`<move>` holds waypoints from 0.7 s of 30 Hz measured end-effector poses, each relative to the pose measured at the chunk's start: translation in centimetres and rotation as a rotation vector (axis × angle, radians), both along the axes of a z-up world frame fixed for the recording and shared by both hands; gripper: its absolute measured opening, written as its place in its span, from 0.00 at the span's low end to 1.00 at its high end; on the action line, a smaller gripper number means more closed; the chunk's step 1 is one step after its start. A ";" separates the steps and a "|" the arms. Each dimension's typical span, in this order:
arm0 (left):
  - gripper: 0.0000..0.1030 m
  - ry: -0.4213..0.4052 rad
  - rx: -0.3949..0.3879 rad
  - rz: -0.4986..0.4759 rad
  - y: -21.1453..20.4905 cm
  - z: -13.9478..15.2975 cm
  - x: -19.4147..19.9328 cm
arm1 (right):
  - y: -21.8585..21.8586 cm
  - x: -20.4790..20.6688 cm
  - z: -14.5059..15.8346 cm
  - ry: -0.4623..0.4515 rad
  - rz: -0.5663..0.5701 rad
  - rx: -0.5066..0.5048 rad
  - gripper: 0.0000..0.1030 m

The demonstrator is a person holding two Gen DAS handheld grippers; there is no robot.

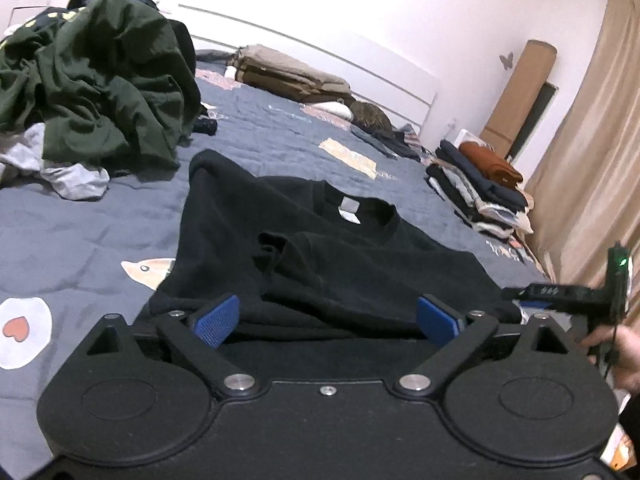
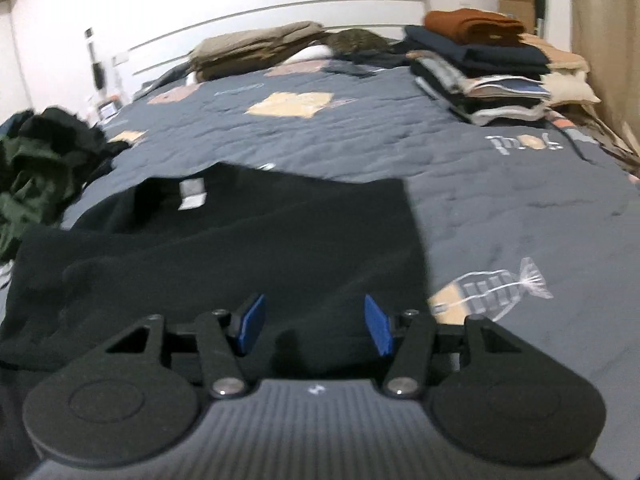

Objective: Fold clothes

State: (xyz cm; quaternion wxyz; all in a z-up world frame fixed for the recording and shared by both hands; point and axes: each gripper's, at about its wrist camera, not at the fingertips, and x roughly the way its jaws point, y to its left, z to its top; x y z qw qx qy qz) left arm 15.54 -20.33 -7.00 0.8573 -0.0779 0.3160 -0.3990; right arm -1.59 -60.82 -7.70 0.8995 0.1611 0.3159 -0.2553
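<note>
open fingers (image 1: 328,318), black shirt (image 1: 320,248) hem

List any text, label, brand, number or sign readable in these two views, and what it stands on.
None can be read.
Neck label inside the black T-shirt: pale tag, any print too small to read.
White lettering on the grey bedspread: letter-like shapes seen upside down and blurred, not legible.
Other bedspread patches, such as the heart, are pictures, not words.
</note>
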 end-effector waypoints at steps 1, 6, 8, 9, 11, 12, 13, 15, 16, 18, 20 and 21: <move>0.91 0.000 0.007 -0.003 -0.2 -0.2 0.0 | -0.6 -0.6 0.3 -0.003 -0.001 -0.002 0.53; 0.91 0.007 0.035 -0.028 -0.9 -0.8 -0.2 | -2.7 -3.5 0.7 0.018 0.004 -0.090 0.53; 0.92 0.009 0.037 -0.036 -1.1 -0.9 -0.4 | -2.8 -4.0 0.1 0.056 0.030 -0.116 0.53; 0.92 0.013 0.034 -0.042 -1.2 -0.9 -0.5 | -2.6 -4.1 -0.2 0.079 0.057 -0.130 0.53; 0.92 0.020 0.025 -0.055 -1.4 -0.9 -0.6 | -1.9 -4.1 -1.0 0.128 0.129 -0.159 0.53; 0.92 0.024 0.019 -0.058 -1.6 -0.8 -0.7 | -1.5 -4.0 -1.3 0.145 0.162 -0.176 0.53; 0.92 0.028 0.013 -0.060 -1.8 -0.8 -0.8 | -1.1 -3.8 -1.6 0.152 0.188 -0.198 0.53; 0.92 0.032 0.004 -0.064 -2.2 -0.7 -0.9 | -0.3 -3.3 -2.3 0.153 0.197 -0.251 0.53; 0.93 0.031 0.001 -0.067 -2.5 -0.7 -1.0 | 0.0 -2.9 -2.7 0.158 0.197 -0.273 0.53; 0.93 0.030 0.001 -0.073 -2.9 -0.6 -1.2 | 0.4 -2.2 -3.6 0.177 0.198 -0.309 0.53; 0.93 0.030 0.002 -0.079 -3.2 -0.6 -1.3 | 0.7 -1.6 -4.5 0.208 0.210 -0.345 0.52; 0.93 0.029 0.002 -0.080 -3.3 -0.6 -1.4 | 0.7 -1.5 -4.9 0.226 0.219 -0.355 0.52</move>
